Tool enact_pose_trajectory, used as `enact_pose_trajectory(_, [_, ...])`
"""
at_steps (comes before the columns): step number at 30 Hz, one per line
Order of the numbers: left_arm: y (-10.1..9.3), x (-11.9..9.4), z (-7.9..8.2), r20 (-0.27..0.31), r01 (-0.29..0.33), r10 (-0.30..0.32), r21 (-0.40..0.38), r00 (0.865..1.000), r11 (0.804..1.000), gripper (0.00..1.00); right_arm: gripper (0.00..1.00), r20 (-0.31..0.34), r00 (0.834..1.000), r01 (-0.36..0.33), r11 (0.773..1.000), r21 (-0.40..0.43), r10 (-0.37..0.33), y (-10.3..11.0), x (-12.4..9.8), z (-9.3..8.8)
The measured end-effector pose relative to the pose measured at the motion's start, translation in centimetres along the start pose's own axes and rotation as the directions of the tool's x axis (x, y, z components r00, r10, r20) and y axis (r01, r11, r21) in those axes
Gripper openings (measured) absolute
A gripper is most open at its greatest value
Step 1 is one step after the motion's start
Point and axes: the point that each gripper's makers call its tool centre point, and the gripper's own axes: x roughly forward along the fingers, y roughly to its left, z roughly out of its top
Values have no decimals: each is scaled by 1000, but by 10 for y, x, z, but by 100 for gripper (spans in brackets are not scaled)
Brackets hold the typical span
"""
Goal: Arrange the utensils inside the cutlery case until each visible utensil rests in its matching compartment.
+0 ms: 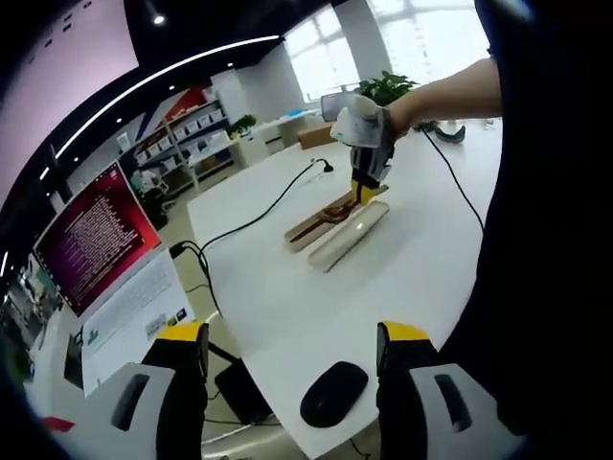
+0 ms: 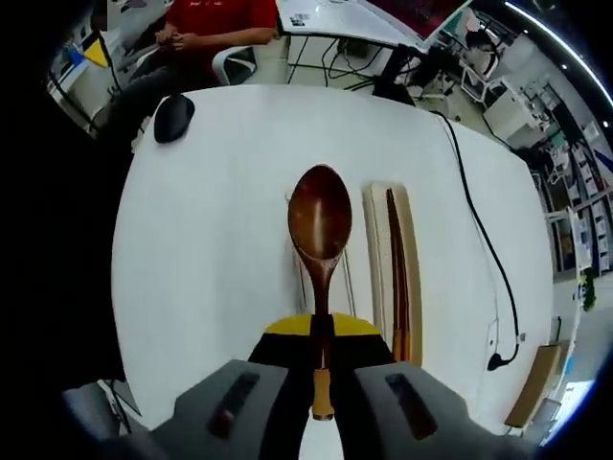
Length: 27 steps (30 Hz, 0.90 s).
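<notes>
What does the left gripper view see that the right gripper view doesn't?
Left gripper view alone: a red computer screen, a leafy green plant, and the right gripper from outside. Right gripper view alone: the dark brown wooden spoon up close, pinched in that gripper's fingers. Both: the round white table, black computer mouse, and pale cutlery case.

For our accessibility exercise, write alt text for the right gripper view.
The right gripper holds a wooden spoon by its handle above a white table. Beside it lies a cutlery case with chopsticks inside.
</notes>
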Motion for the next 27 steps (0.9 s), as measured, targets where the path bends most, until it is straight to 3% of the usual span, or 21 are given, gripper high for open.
enact_pose_trajectory(16, [6,3,-6,6,-15,16,-40,1000,999,73,0,-23,999,34,999,-19,-35,-34,1,4])
enact_pose_trajectory(21, [4,12,-10,8,-1,2,-56,1000,998,73,0,-75,997,20,1000,-16,-22,-43,19,-3])
enact_pose_trajectory(27, [6,27,-6,31,20,-17,-82,999,996,73,0,-111,994,10,999,30,-7,-60,44,6])
